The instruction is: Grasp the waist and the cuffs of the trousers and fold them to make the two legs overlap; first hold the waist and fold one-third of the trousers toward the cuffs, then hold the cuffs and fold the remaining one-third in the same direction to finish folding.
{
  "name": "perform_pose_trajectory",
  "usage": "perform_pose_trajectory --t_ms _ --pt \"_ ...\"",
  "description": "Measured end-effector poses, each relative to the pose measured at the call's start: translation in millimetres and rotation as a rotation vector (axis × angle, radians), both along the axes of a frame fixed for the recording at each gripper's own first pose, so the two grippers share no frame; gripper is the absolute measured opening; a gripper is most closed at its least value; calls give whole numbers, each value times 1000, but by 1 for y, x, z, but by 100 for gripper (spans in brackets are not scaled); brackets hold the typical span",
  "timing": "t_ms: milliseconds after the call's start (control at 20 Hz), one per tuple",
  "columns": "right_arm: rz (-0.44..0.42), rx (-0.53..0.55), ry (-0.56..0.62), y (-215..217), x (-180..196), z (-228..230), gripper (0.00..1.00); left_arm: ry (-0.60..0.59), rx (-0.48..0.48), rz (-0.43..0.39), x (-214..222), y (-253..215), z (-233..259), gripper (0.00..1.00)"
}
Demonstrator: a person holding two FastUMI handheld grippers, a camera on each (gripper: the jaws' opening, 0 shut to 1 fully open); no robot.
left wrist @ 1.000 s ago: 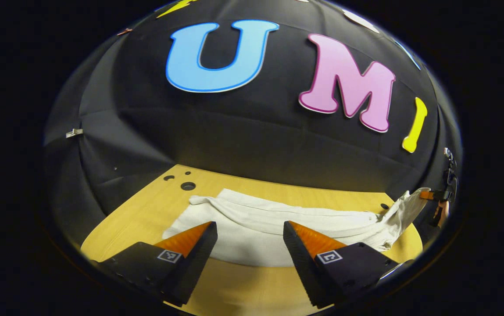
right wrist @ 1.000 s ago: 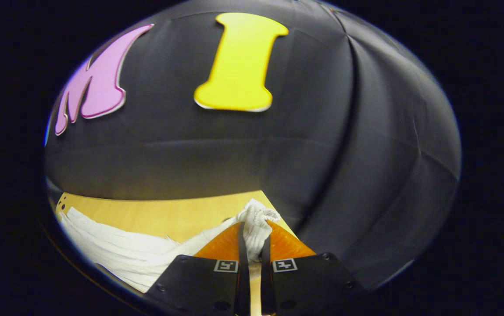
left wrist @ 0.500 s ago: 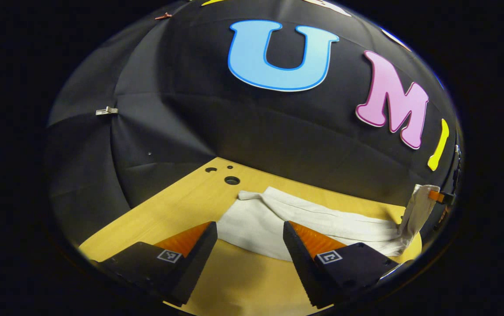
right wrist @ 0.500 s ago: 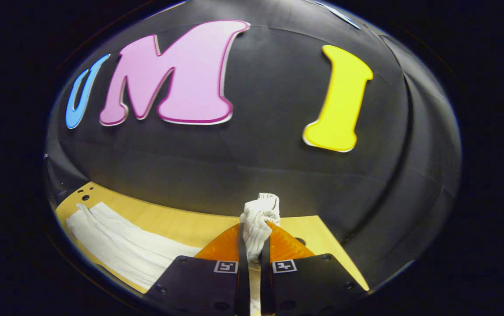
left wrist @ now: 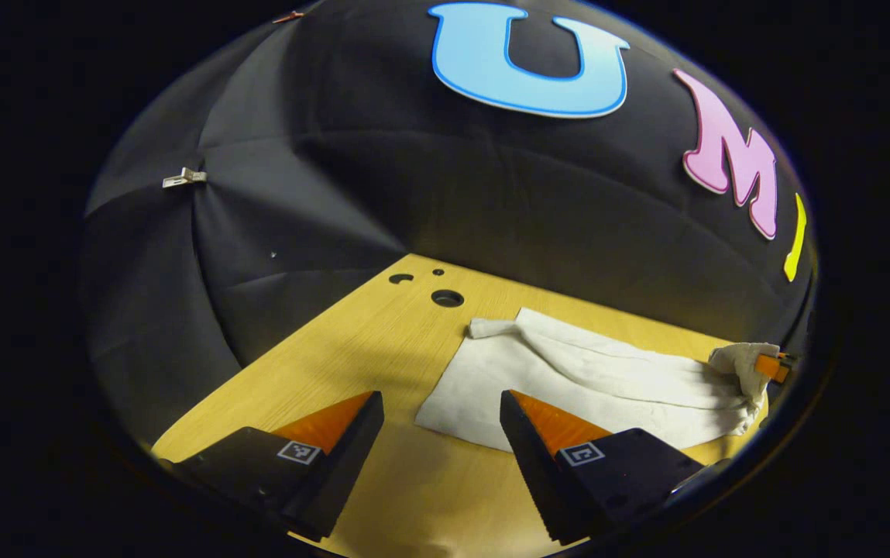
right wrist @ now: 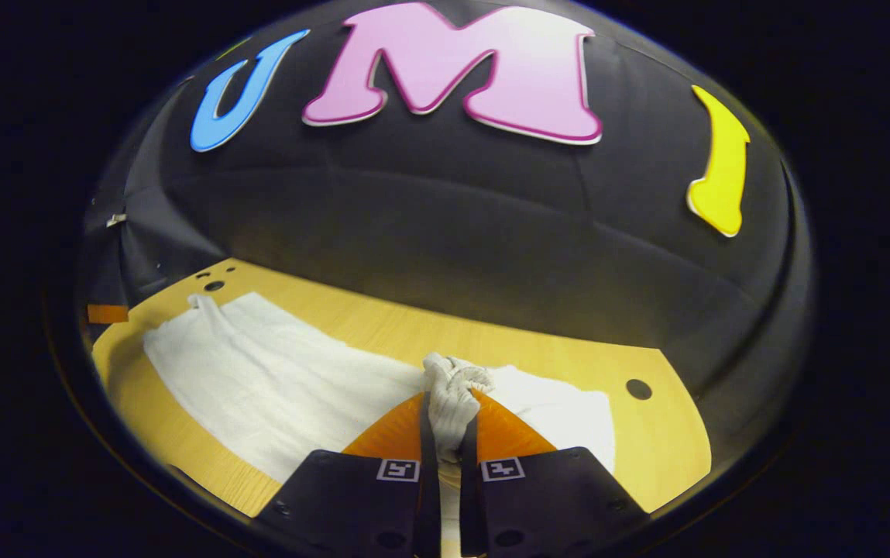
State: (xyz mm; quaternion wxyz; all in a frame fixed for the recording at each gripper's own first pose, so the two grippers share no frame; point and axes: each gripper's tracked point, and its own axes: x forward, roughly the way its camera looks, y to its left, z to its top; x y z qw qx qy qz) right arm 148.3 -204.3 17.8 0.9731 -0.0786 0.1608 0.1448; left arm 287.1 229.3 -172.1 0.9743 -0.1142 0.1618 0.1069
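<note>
The trousers (right wrist: 274,387) run behind the right gripper (right wrist: 445,422) (waistband end hidden).

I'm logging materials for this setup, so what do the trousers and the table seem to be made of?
Trousers: soft white woven cloth, probably cotton, matte, wrinkling and bunching where the right tool pinches it. Table: light wood or wood-look laminate, smooth, with fine grain lines and drilled holes.

A light wooden bench (left wrist: 352,349) carries the white trousers (left wrist: 568,380), which lie spread flat along its length toward the far edge. Three dark round holes (left wrist: 447,297) sit in the far corner, close to one end of the trousers. Another hole (right wrist: 637,388) sits near the opposite end.
</note>
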Motion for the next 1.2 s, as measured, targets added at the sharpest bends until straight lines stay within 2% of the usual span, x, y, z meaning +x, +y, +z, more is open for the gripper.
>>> perform_pose_trajectory --t_ms 200,250,300,350,400,550,600,650,800,950,1100,1150,1200 --pt "51 -33 34 0 -5 9 18 44 21 -33 21 -13 -19 96" --pt "64 -32 40 1 -7 8 21 55 24 -39 26 -16 -22 100" --pt "78 -23 51 5 -8 1 27 64 24 -41 30 -20 -25 96" --pt "93 -7 63 9 -10 -4 31 64 18 -40 35 -22 -26 96" --pt "107 11 64 15 -16 -5 43 61 10 -41 40 -25 -26 96" --pt "152 31 61 34 -47 -6 62 72 2 -43 53 -32 -28 96" --pt "159 33 58 33 -54 -7 83 85 8 -42 60 -33 -33 96" --pt "149 20 38 29 -62 -6 88 111 24 -43 62 -31 -40 96" --pt "118 50 6 19 -90 0 87 153 72 -46 60 -32 -48 96" --pt "116 75 36 14 -115 -6 87 208 139 -129 64 -37 -54 98" --pt "104 77 73 3 -125 -18 87 242 129 -126 65 -42 -56 87" --pt "93 86 85 -2 -126 -20 87 250 121 -149 65 -48 -56 82" --pt "80 99 97 -7 -127 -23 87 244 112 -162 67 -56 -54 75"
